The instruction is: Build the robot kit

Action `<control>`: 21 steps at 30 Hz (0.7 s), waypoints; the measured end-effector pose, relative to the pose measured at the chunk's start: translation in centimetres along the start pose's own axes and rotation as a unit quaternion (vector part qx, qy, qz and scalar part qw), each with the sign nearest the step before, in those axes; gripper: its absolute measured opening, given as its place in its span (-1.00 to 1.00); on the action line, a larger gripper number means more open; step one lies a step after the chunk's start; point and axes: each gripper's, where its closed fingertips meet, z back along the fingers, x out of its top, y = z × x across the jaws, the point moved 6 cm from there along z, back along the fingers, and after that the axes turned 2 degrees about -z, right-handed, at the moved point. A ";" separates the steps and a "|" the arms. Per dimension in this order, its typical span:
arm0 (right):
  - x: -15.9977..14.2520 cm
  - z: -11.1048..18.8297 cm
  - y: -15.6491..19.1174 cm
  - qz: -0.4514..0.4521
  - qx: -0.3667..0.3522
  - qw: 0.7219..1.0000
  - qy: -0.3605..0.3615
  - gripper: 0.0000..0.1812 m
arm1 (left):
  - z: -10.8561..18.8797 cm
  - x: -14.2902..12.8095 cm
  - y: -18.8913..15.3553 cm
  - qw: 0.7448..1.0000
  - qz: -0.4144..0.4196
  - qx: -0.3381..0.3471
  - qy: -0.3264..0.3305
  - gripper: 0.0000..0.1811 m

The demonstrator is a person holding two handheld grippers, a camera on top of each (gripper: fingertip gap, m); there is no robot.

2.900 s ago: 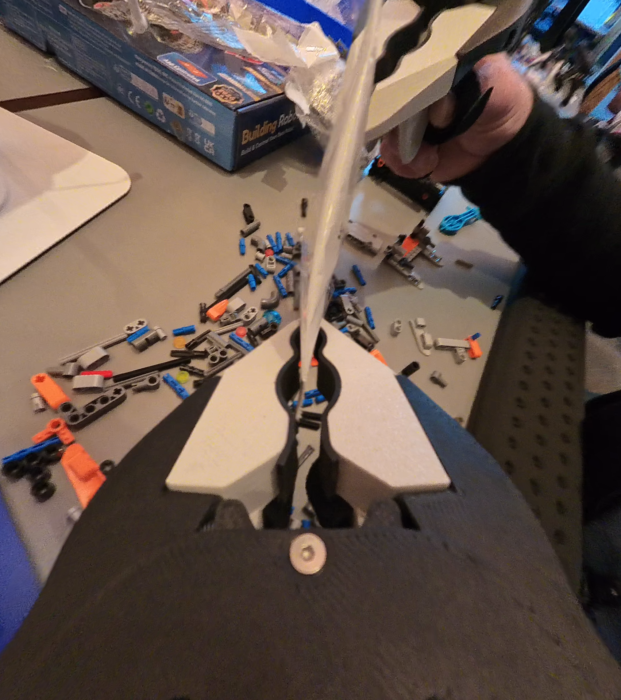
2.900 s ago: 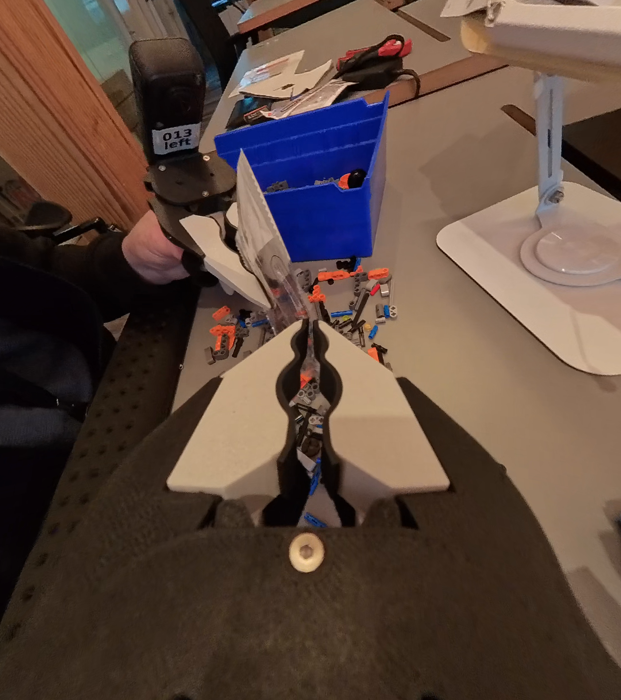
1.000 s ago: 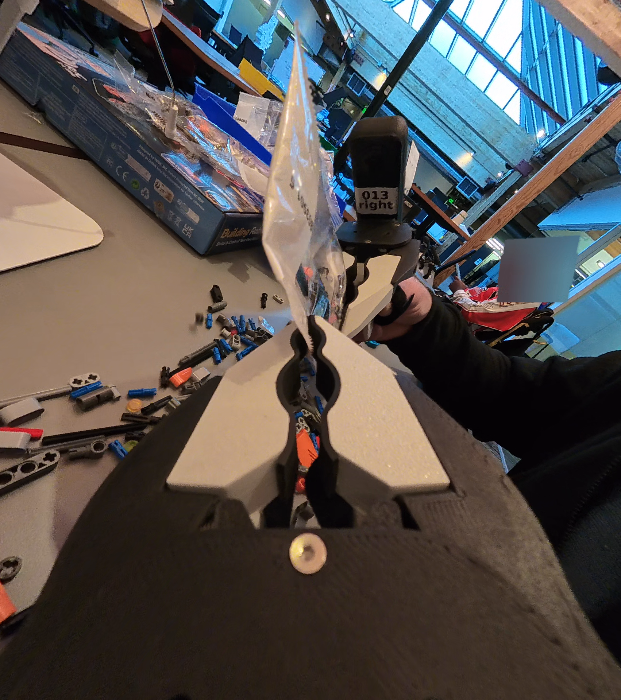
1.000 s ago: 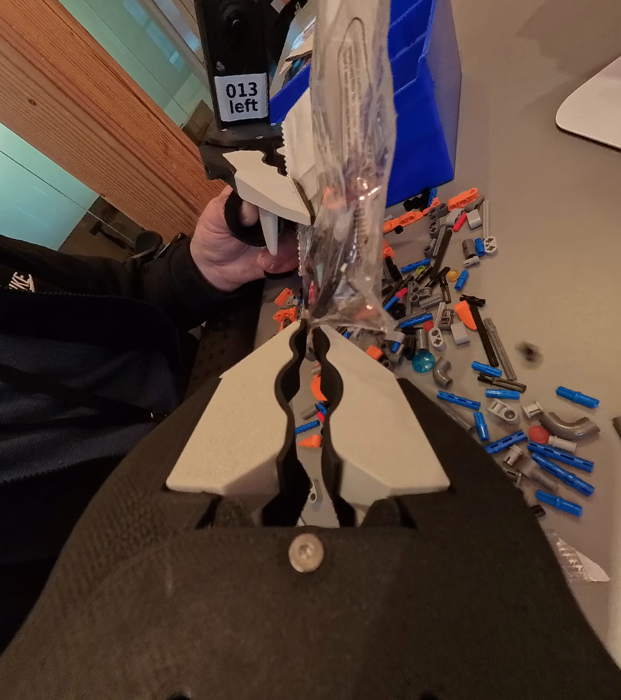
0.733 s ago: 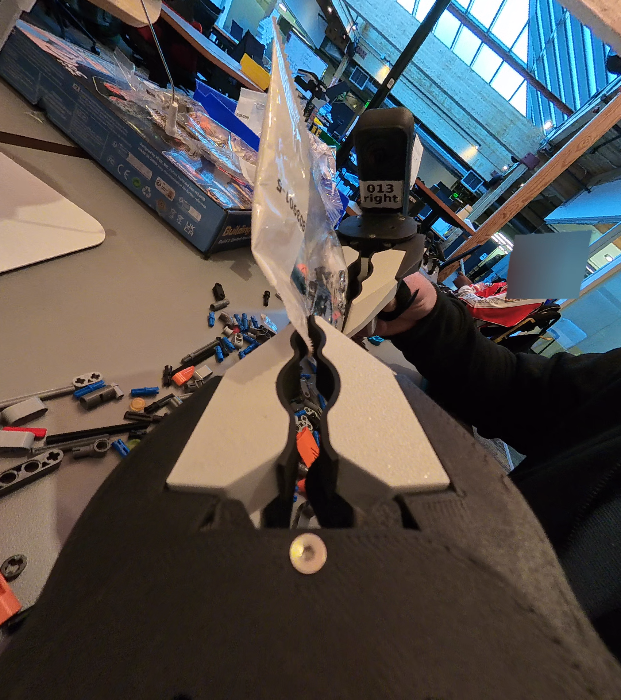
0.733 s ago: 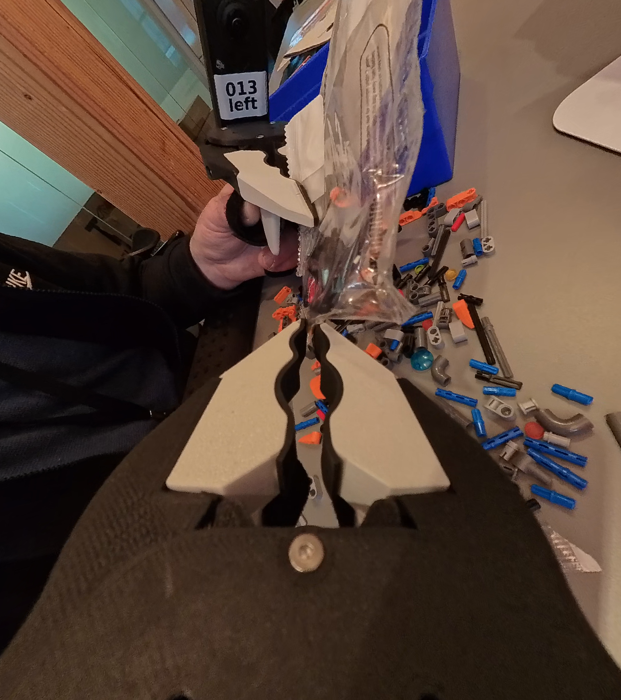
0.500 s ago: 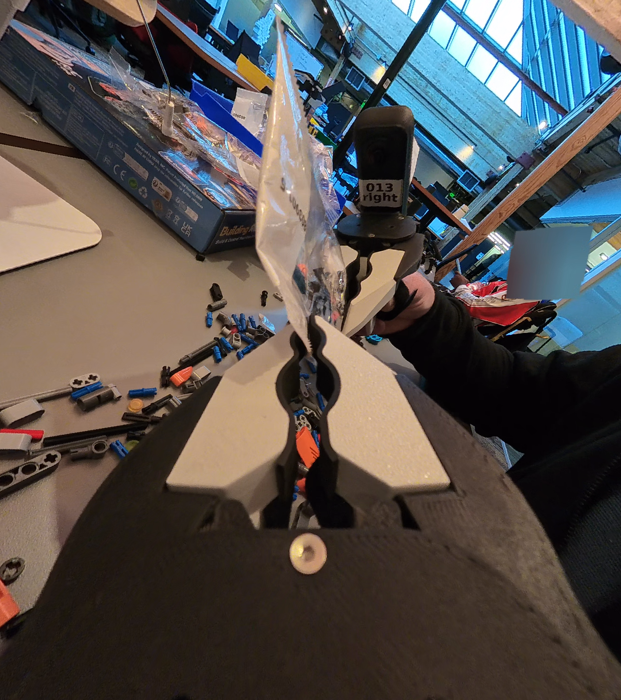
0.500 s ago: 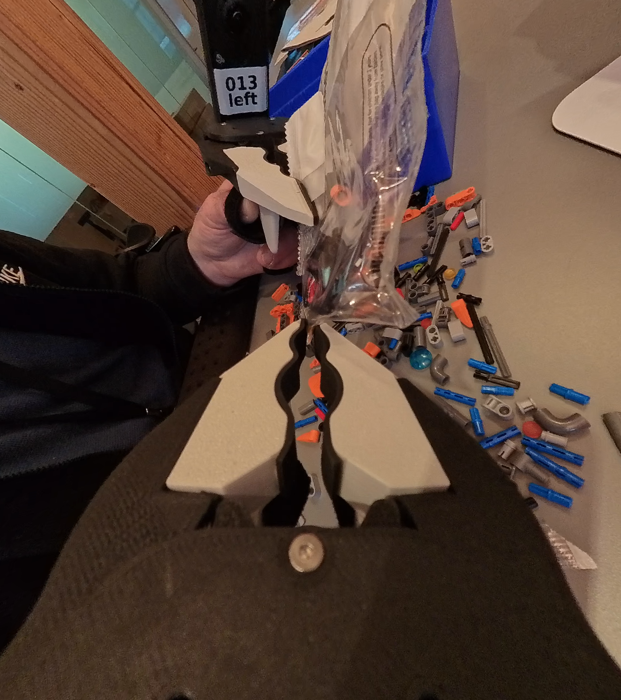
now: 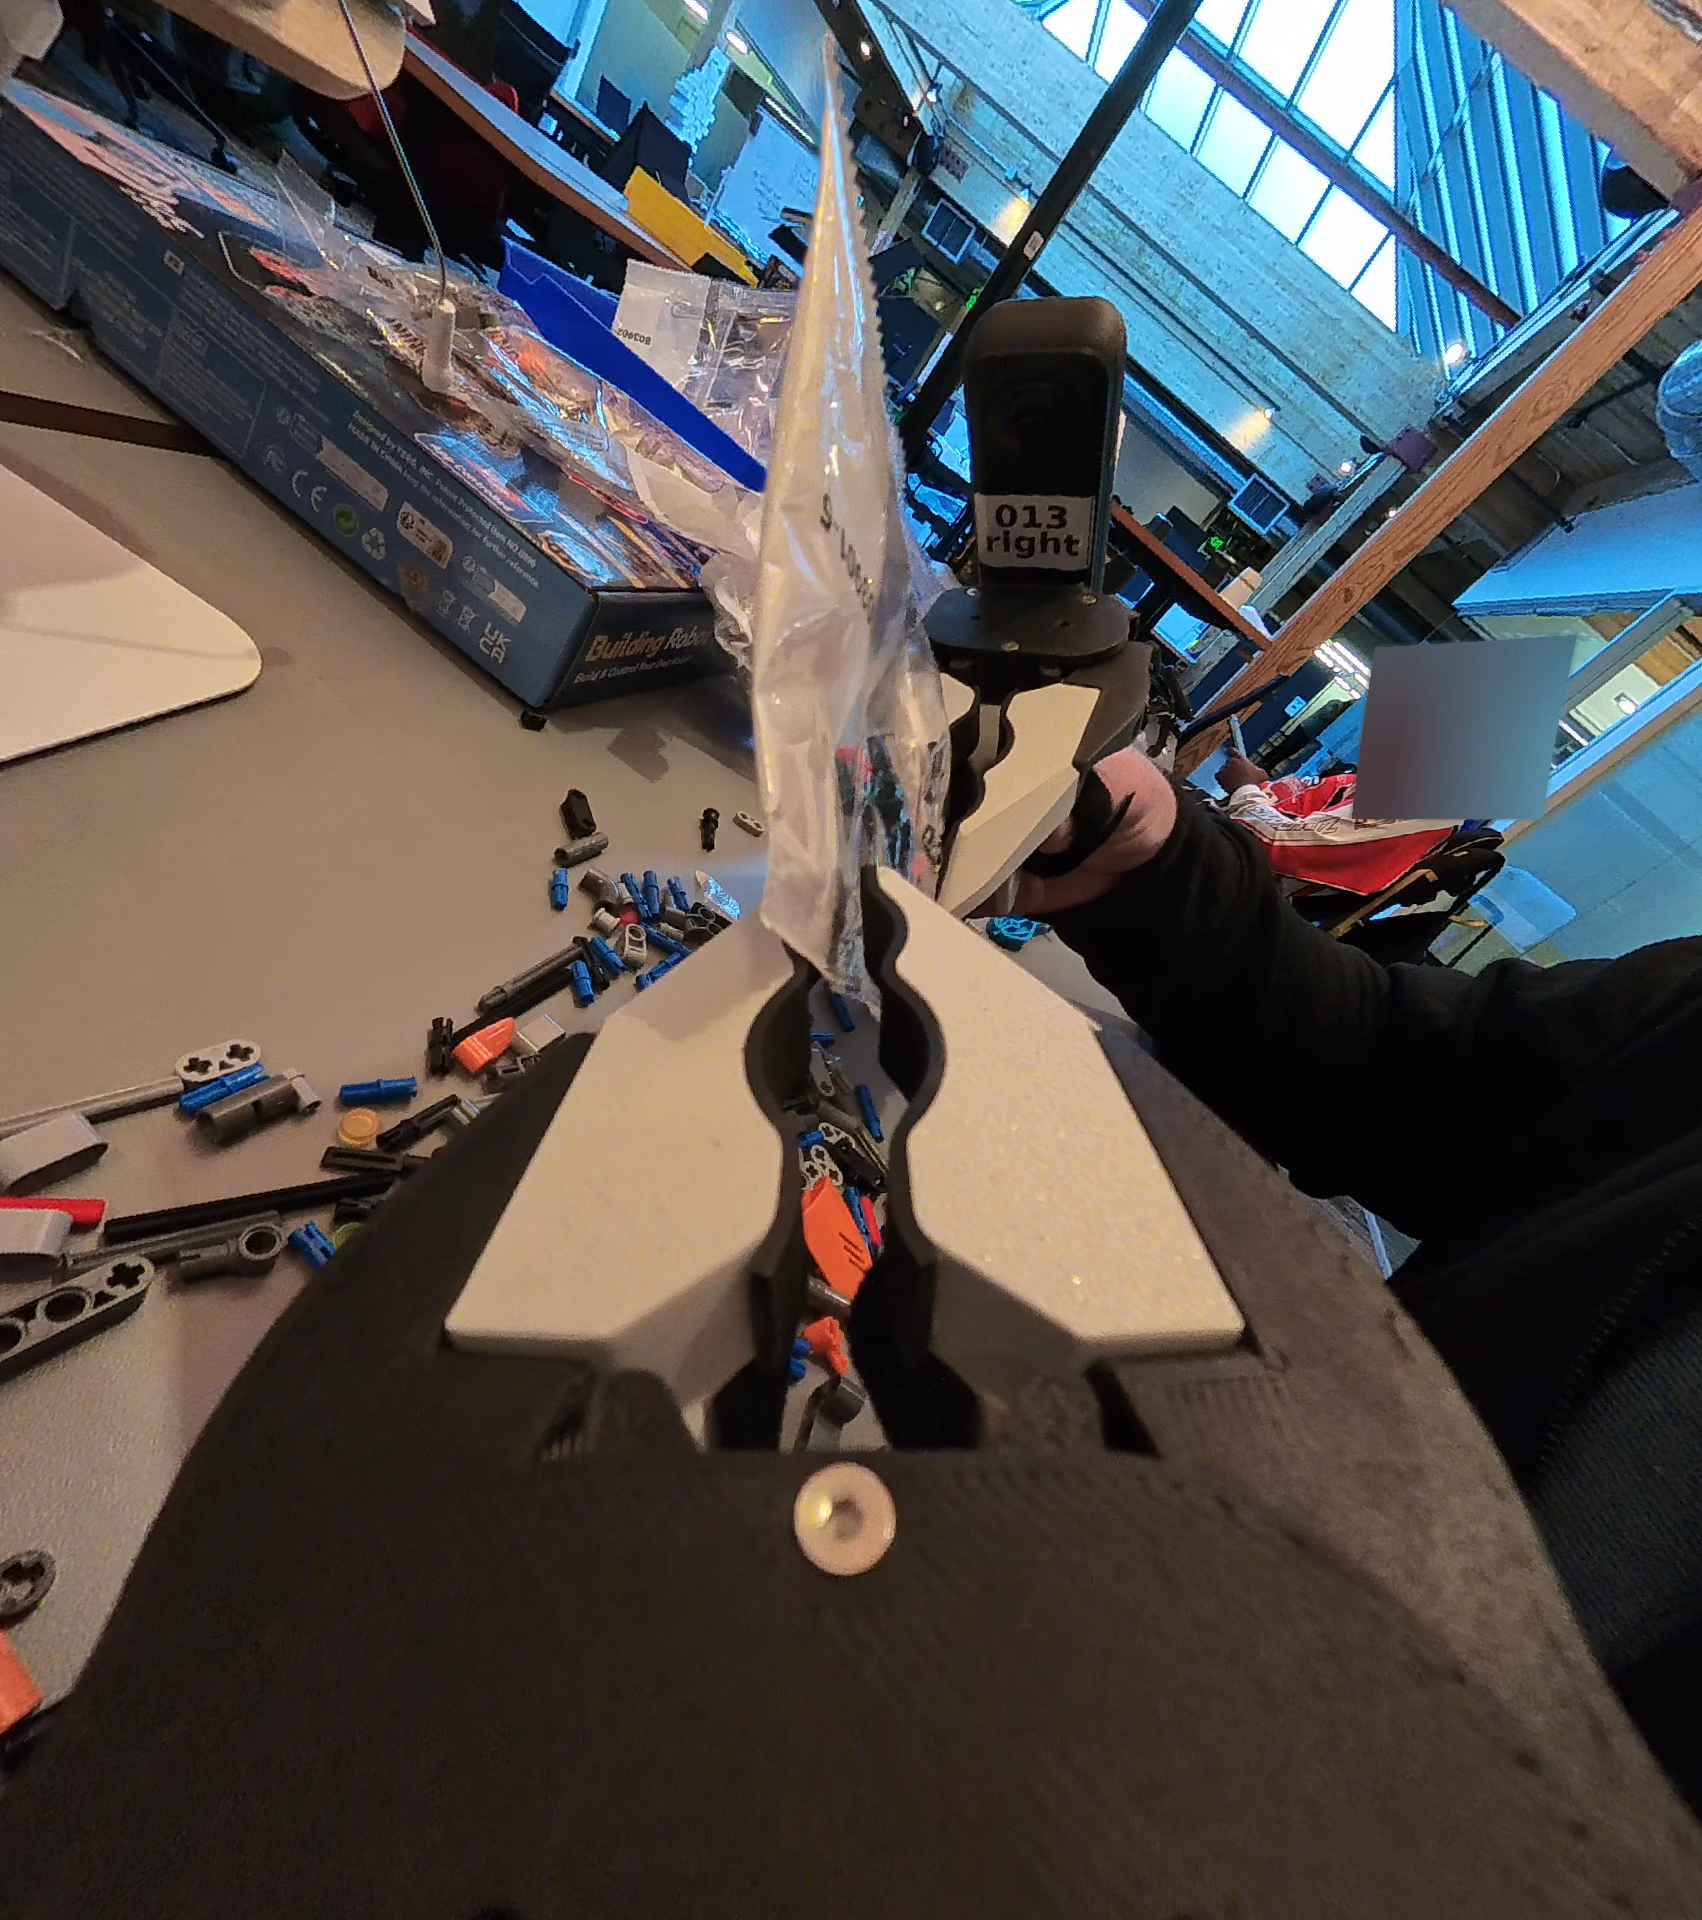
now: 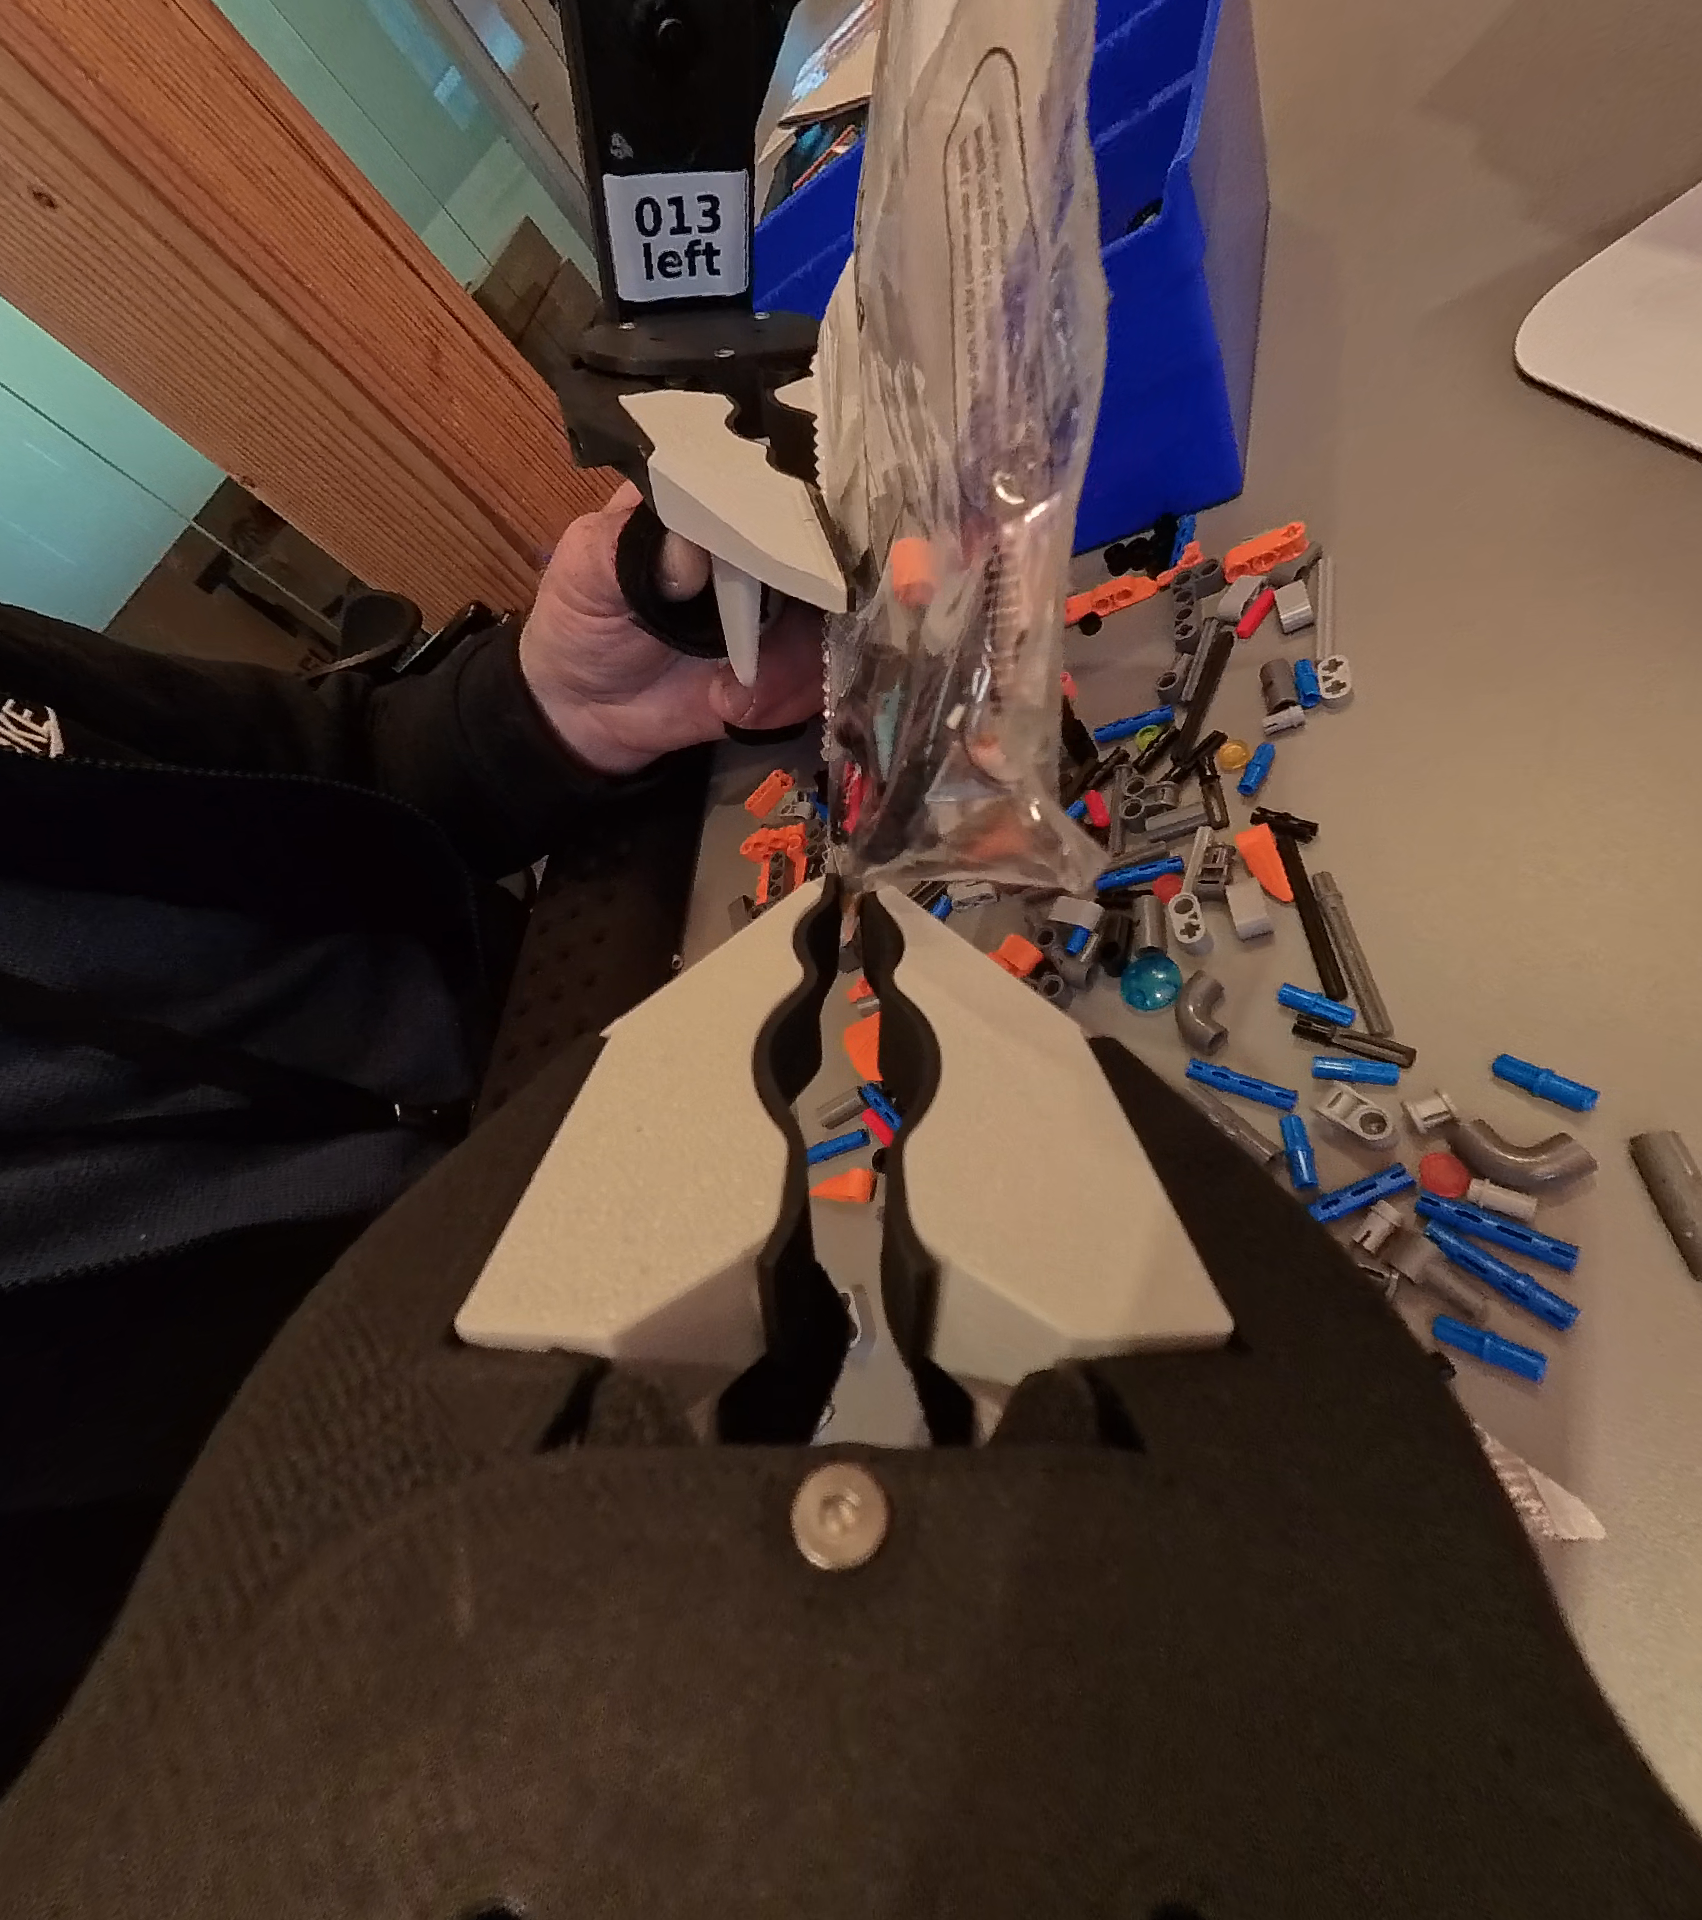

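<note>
My left gripper (image 9: 842, 914): two pale grey wedge-shaped fingers (image 9: 660, 1132) with wavy black inner edges, set in a broad black textured body (image 9: 826, 1714) with one silver screw (image 9: 844, 1519) at centre. My right gripper (image 10: 852, 909): same build, cream-grey fingers (image 10: 1034, 1164), black body (image 10: 826, 1714), silver screw (image 10: 838, 1516). Each carries an upright black camera block (image 9: 1039, 416) bearing a white label (image 9: 1032, 530). My sleeves (image 9: 1346, 1039): black; dark zipped jacket (image 10: 151, 987).

Glossy clear plastic bag (image 9: 831, 582); matt grey table (image 10: 1512, 727); grainy white tool fingers (image 9: 660, 1143).
</note>
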 end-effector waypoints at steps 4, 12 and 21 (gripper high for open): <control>0.0 0.2 0.1 0.002 0.000 1.000 0.001 -1.00 | 0.1 0.1 0.0 1.000 -0.003 0.000 -0.001 -0.98; 0.0 0.8 0.1 0.005 -0.003 1.000 0.004 -1.00 | 0.1 0.0 0.0 1.000 -0.003 0.000 0.002 -1.00; 0.2 0.9 0.7 0.018 -0.004 1.000 0.005 -1.00 | 0.0 -0.1 0.0 1.000 -0.004 0.001 0.004 -1.00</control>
